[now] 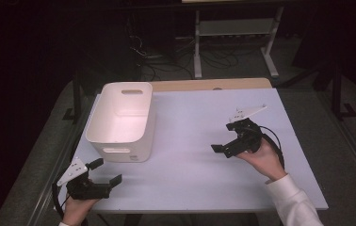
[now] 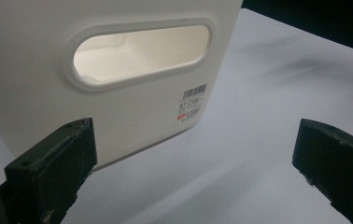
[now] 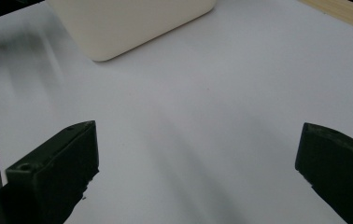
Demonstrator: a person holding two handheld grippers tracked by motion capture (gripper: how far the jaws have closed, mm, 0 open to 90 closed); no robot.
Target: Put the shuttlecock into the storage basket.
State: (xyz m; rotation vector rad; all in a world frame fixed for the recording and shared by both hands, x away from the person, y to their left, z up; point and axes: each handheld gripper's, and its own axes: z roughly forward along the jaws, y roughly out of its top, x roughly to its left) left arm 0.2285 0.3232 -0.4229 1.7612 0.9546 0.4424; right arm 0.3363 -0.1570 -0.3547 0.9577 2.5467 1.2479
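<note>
A white plastic bin with slot handles stands empty on the left half of the pale table. My left gripper hovers at the table's front left corner, open and holding nothing, pointed at the bin's near wall. In the left gripper view that wall is close, with its handle slot and a barcode label, and the gripper has its jaws wide apart. My right gripper is right of centre, open and holding nothing, aimed left across bare tabletop. In the right gripper view the bin's corner lies farther off.
A wooden strip runs along the table's back edge. Behind the table, a white metal stand and loose cables sit on the dark floor. Bare tabletop lies between the bin and the right gripper.
</note>
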